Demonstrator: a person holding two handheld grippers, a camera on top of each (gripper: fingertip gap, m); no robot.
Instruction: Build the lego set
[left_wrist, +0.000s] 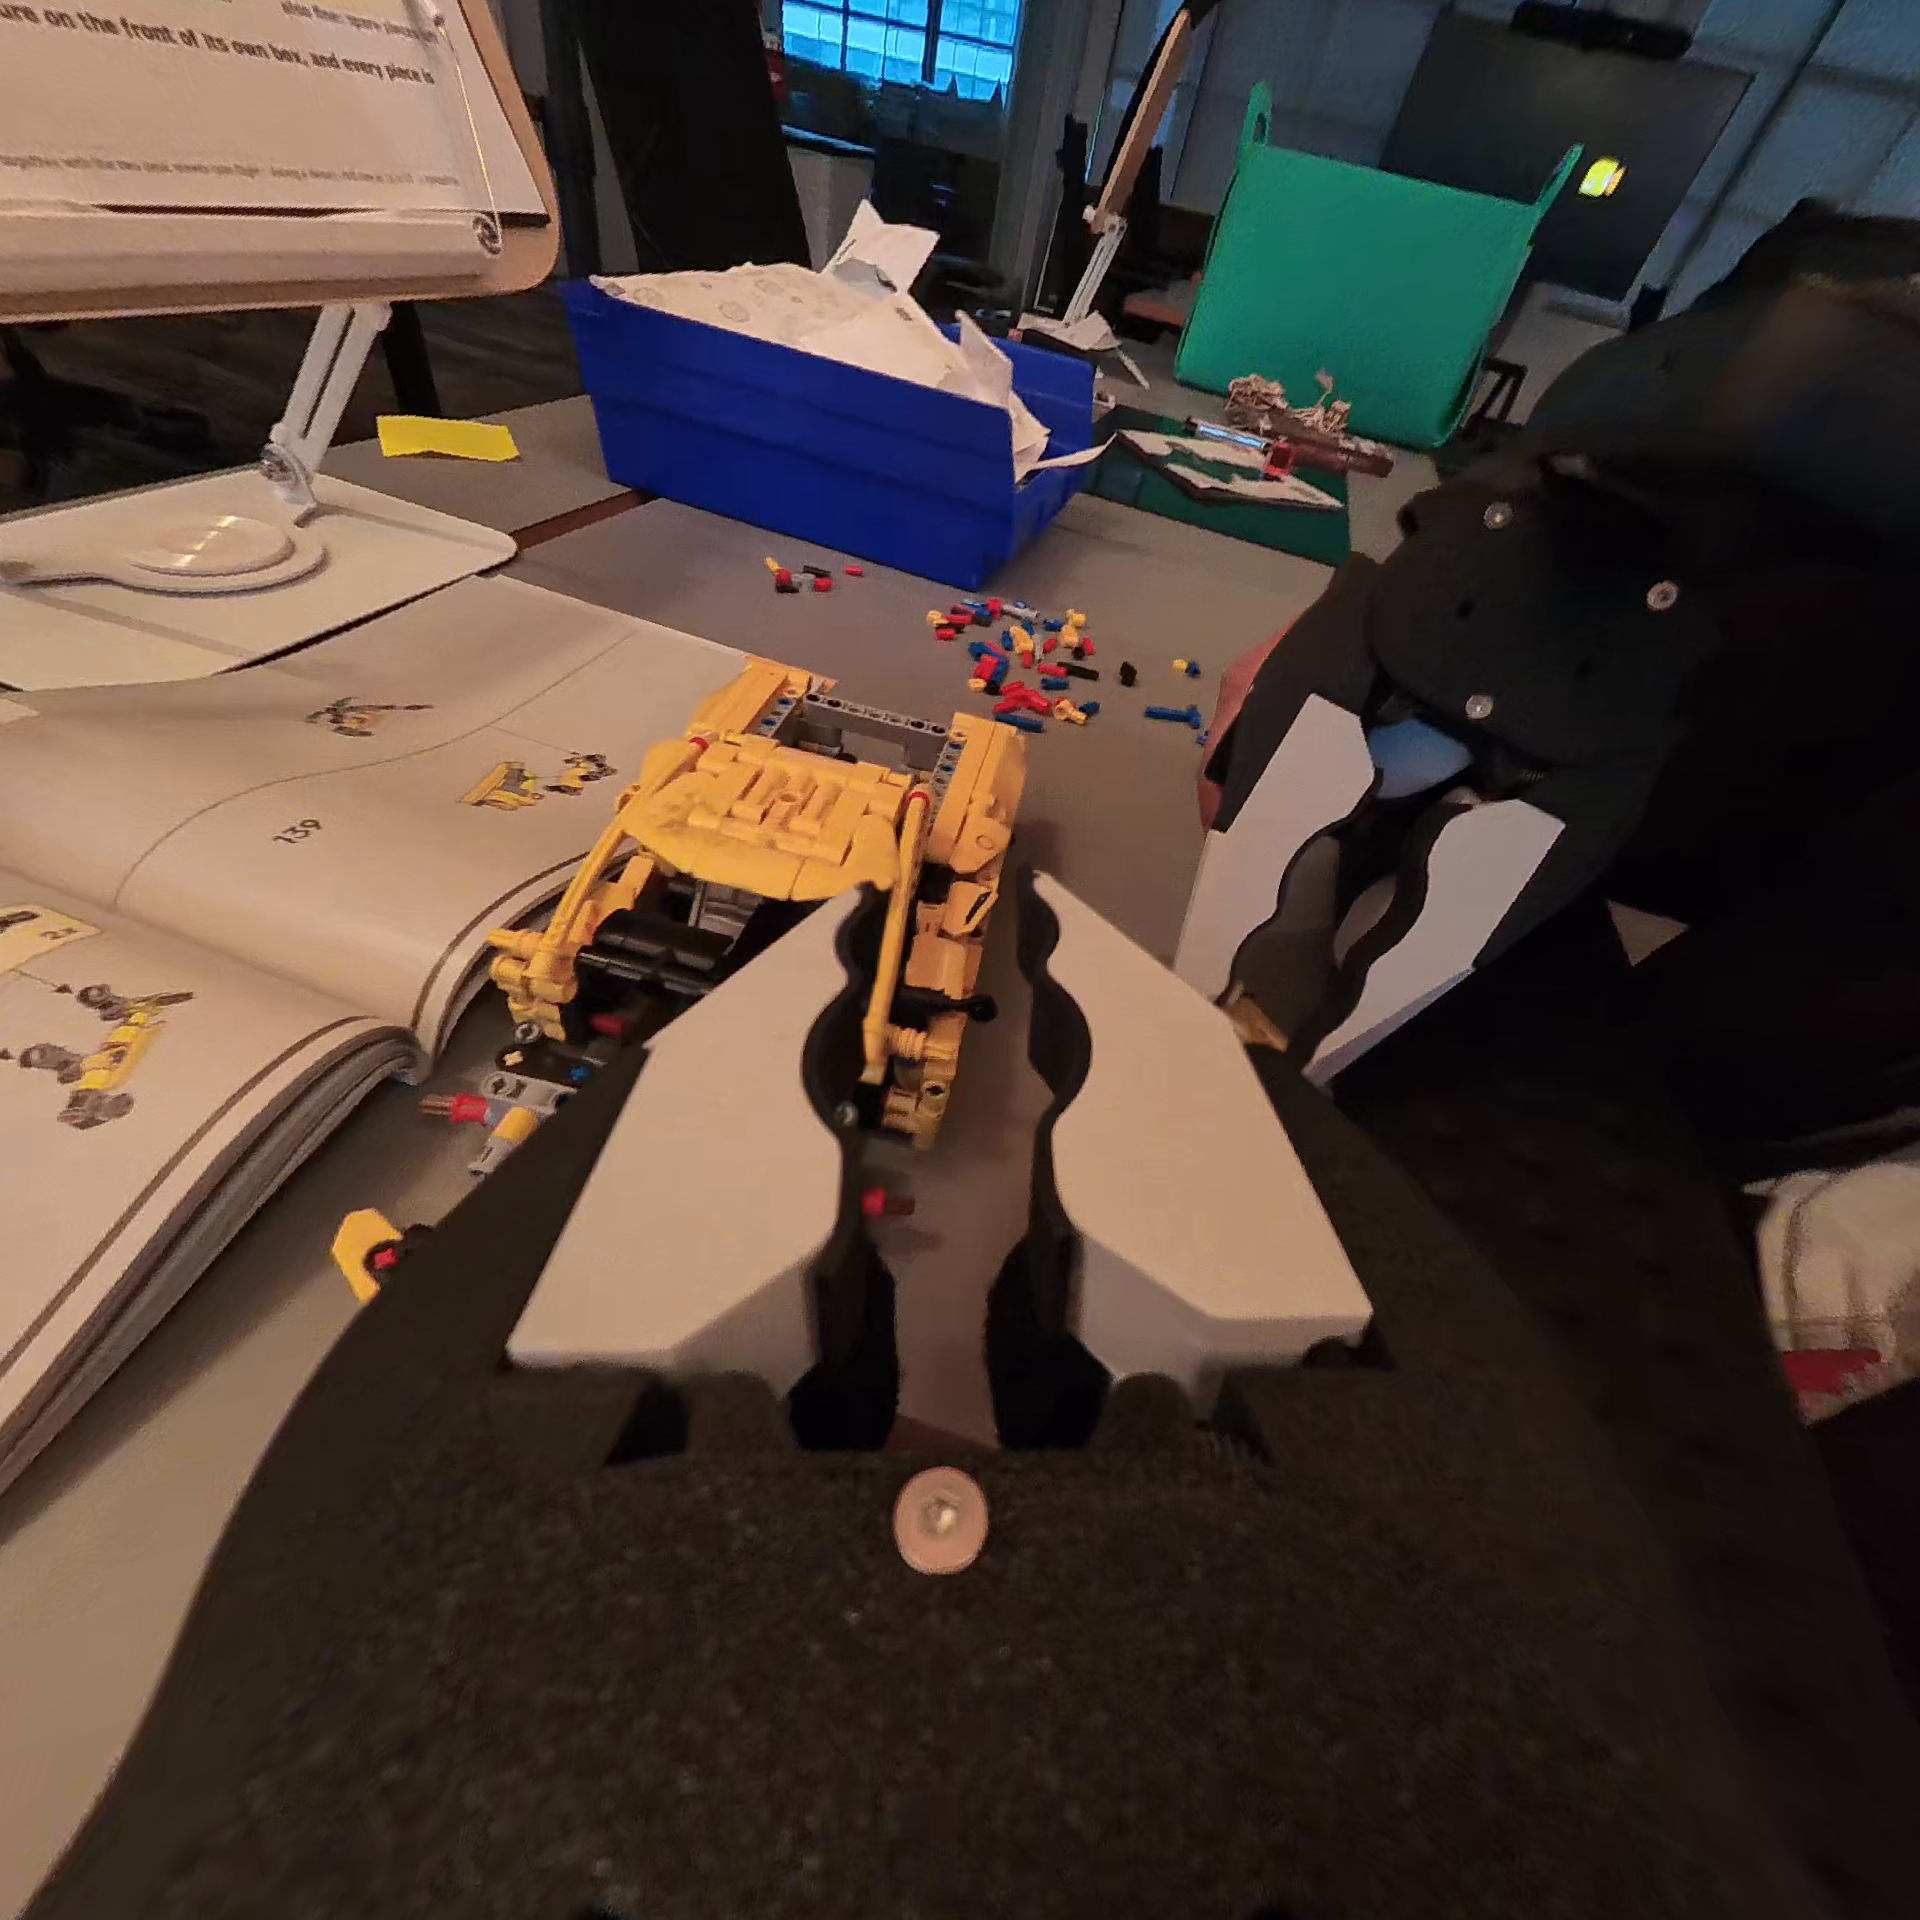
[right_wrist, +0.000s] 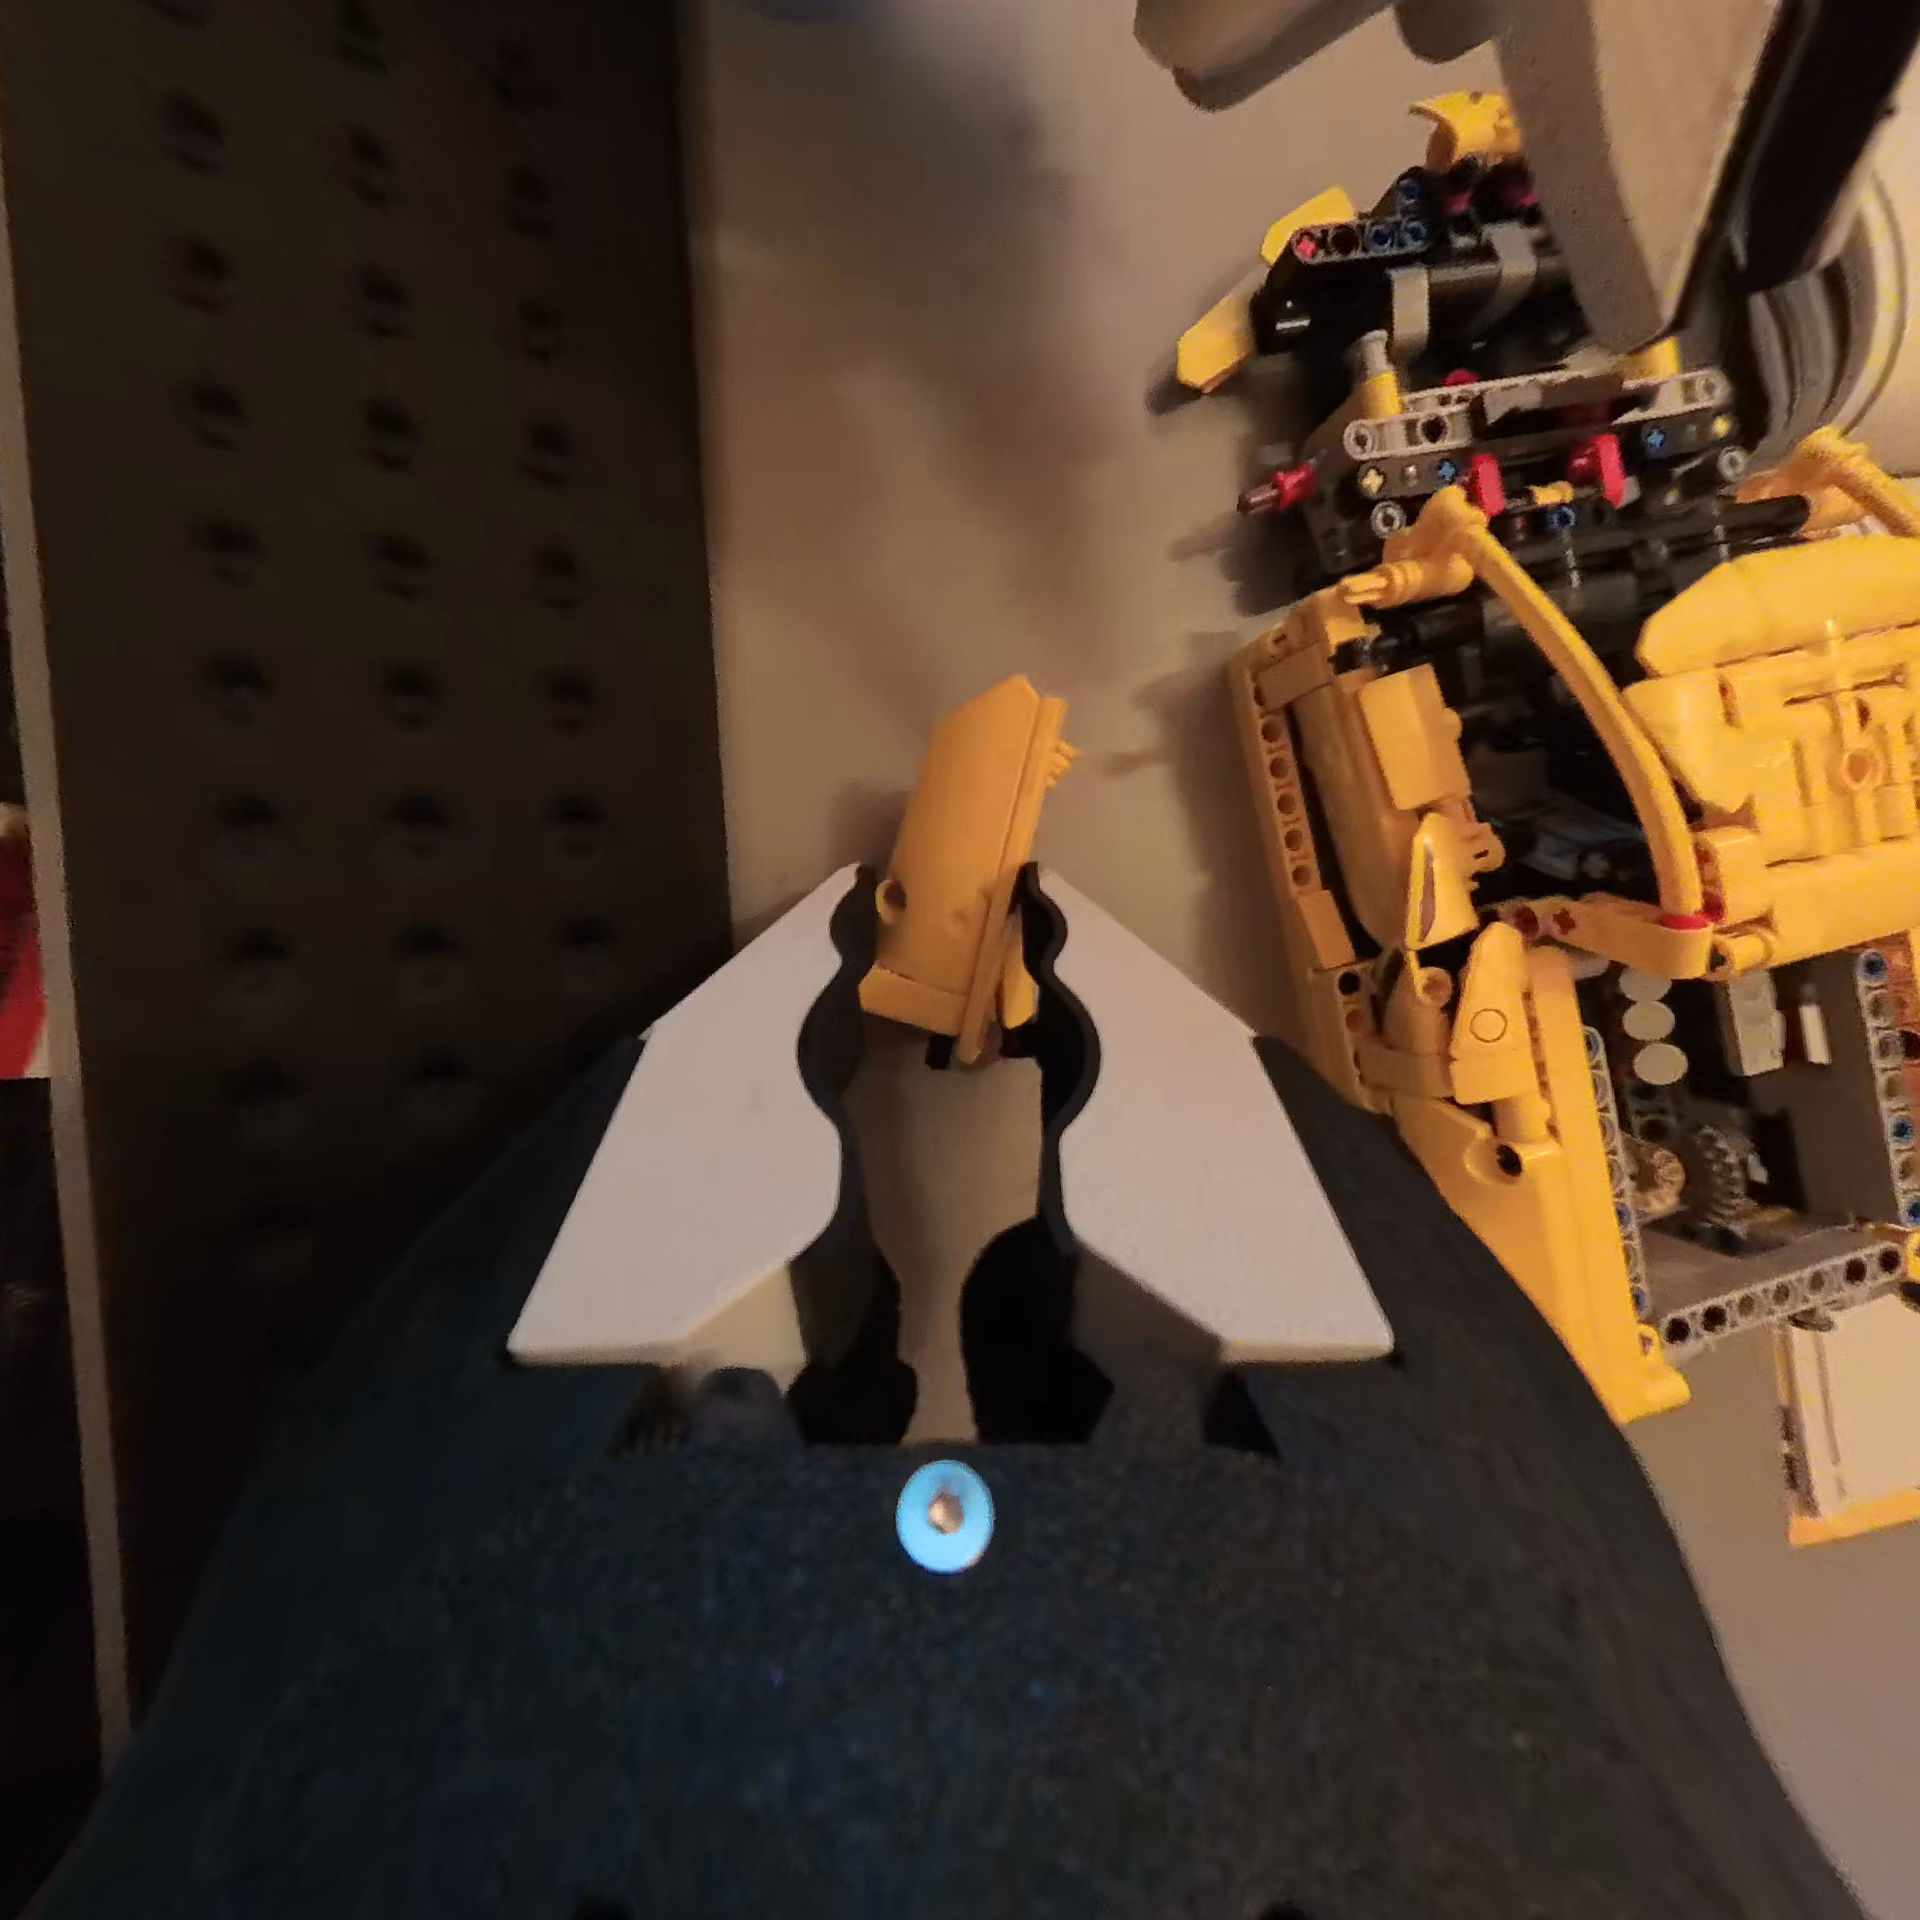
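Left gripper (left_wrist: 943, 894) reaches forward over the grey table (left_wrist: 1101, 831), fingers spread with a clear gap, nothing pinched; a thin yellow bar of the yellow car model (left_wrist: 790, 821) runs up between them. In the right wrist view, the right gripper (right_wrist: 945, 883) points up the frame, clamped on a yellow panel piece (right_wrist: 971, 852) that sticks out past the fingertips, long axis running lower left to upper right, slightly tilted. The model sits at the right of that frame, just beside the piece but apart from it. A dark perforated board (right_wrist: 364, 623) fills the left. In the left view, an open instruction booklet (left_wrist: 260, 935) lies at the left, touching the model; loose small pieces (left_wrist: 1039, 655) scatter beyond it, before a blue bin (left_wrist: 831, 447) stuffed with paper. The model's long axis runs away from the camera.
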